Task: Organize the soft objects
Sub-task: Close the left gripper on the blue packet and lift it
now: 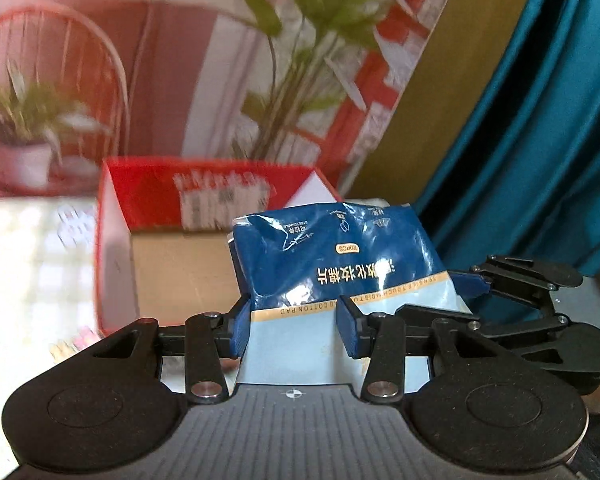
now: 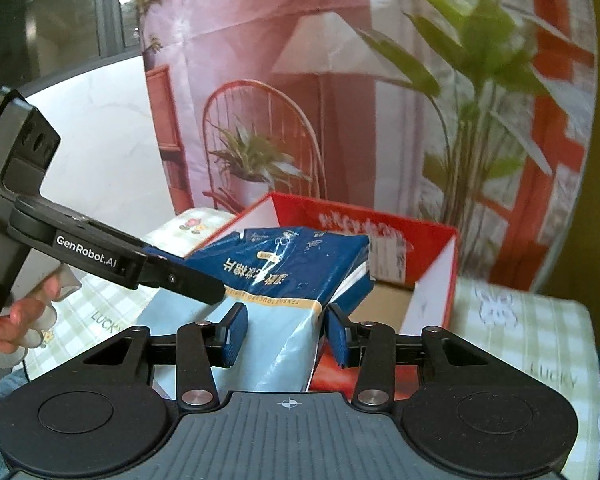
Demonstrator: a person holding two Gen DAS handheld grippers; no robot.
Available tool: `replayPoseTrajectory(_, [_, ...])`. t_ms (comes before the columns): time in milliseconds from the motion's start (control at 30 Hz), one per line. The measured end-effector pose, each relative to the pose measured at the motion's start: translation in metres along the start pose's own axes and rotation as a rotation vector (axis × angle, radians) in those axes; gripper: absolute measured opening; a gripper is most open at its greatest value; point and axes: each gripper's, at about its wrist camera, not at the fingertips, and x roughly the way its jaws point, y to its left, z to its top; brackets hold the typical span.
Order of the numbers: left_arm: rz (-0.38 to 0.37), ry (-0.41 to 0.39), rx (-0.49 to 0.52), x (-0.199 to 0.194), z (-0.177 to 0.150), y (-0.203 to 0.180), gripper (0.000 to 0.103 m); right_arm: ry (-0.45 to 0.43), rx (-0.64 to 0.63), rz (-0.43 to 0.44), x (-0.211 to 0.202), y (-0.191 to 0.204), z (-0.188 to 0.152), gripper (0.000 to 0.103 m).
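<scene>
A blue and pale-blue pack of cotton pads (image 1: 340,256) hangs above the table, held from both sides. My left gripper (image 1: 295,328) is shut on its near, pale end, with one blue pad on each side. At the right of the same view, my right gripper (image 1: 474,284) pinches the pack's far right edge. In the right wrist view the pack (image 2: 284,264) sits between the pads of my right gripper (image 2: 286,334), which press on its pale lower part. My left gripper (image 2: 204,288) reaches in from the left onto the pack's edge. An open red box (image 1: 116,240) stands just behind the pack.
The red box (image 2: 436,300) has white inner walls and a brown floor, and rests on a green checked cloth (image 2: 520,320). A printed backdrop of plants and a chair rises behind it. A teal curtain (image 1: 540,120) hangs at the right. A person's hand (image 2: 16,320) grips the left handle.
</scene>
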Motion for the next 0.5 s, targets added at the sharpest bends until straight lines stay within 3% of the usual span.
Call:
replayPoseTrajectory(267, [0.099, -0.188, 0.161, -0.018, 0.057, -0.014, 0.047, -0.126, -0.088, -0.057, 0.011, 0.009, 0.042, 0.04])
replayPoseTrajectory(500, [0.109, -0.18, 0.138, 0.023, 0.084, -0.002, 0.047, -0.188, -0.216, -0.203, 0.045, 0.001, 0.076, 0.039])
